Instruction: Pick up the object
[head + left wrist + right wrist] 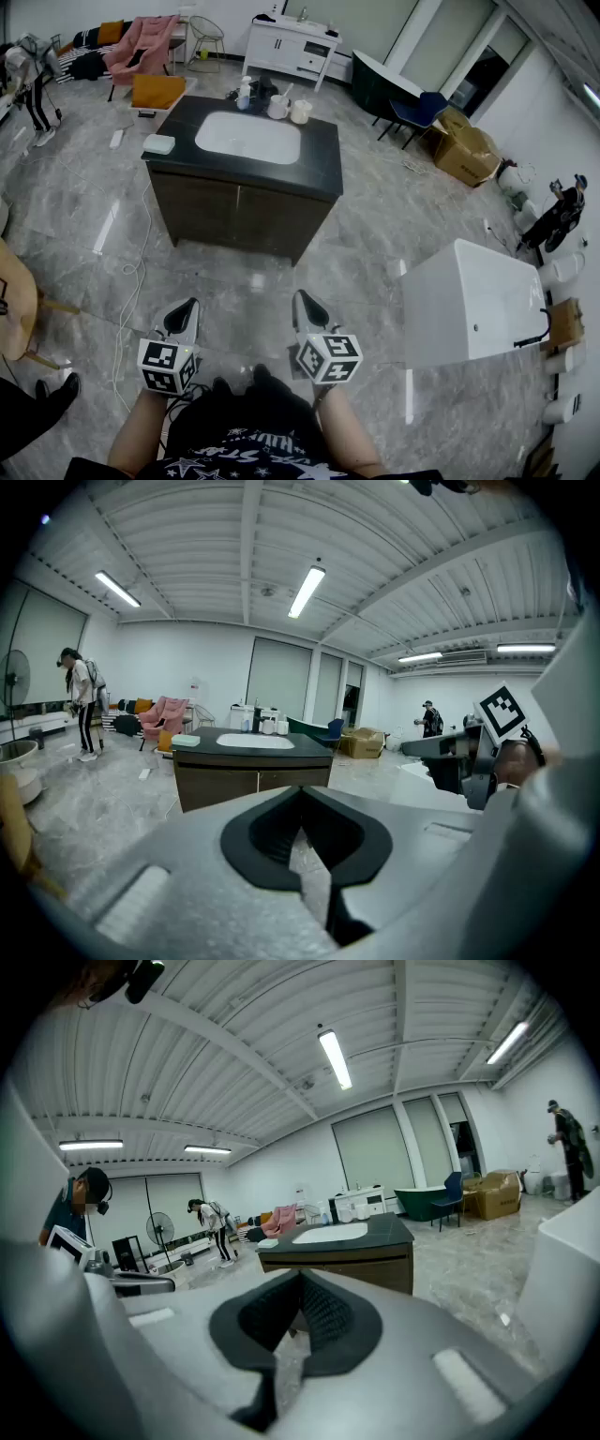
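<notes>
Ahead, a dark table [322,155] with a white basin [248,138] stands on marble floor [94,197]. Left hand-held gripper [187,307] and right hand-held gripper [302,302] are pressed together, empty.

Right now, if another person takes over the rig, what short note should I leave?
Left gripper: shut, empty. Right gripper: shut, empty. Both held low over the floor, short of the counter.
Things: a bottle, two cups and a pale box on the counter, beside the sink.
Done: nothing picked up.
Left: step to the counter, open a gripper, pick up the object; which one is unclear.
</notes>
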The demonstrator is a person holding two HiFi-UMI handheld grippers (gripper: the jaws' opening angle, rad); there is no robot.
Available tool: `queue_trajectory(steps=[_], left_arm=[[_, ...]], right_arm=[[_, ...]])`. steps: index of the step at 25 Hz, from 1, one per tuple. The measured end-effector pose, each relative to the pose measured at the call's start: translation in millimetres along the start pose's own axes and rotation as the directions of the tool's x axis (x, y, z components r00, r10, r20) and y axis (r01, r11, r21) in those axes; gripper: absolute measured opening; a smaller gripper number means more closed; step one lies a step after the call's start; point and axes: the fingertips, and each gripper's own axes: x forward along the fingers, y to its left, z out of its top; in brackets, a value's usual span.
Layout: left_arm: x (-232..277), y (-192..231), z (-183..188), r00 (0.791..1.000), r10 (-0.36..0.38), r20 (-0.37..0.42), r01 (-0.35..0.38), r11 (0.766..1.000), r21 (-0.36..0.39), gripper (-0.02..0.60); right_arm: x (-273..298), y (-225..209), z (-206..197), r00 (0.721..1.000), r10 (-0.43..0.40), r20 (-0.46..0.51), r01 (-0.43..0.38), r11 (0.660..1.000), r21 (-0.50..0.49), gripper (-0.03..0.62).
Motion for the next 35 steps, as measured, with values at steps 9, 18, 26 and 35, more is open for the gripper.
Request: queue_trajectory(steps=[9, 18, 26, 35], left_arm=[[-6, -2, -6, 1.000, 0.017, -0.022, -0.018, 0.999, -0.032, 0.009], [-17, 19, -27, 0.998, 0.027, -0.059, -0.031, 0.997, -0.066, 0.009], [-20, 43, -26, 0.998, 0.039, -0.040, -0.041, 0.997, -0.063, 0.009], [-9, 72, -27, 0.995, 0.055, -0.078, -0.060, 0.997, -0.057, 0.009]], right_arm=[[6, 8, 2, 1.000, 0.012, -0.025, -0.013, 0.999, -0.031, 0.003], [18, 18, -13, 0.999, -0.014, -0.053, 0.012, 0.999, -0.030, 0.003], [24, 28, -11, 1.000, 0.005, -0.018, -0.005, 1.000, -0.003, 0.099], [74, 24, -7, 0.999, -0.012, -0.050, 0.012, 1.000, -0.008, 0.242]])
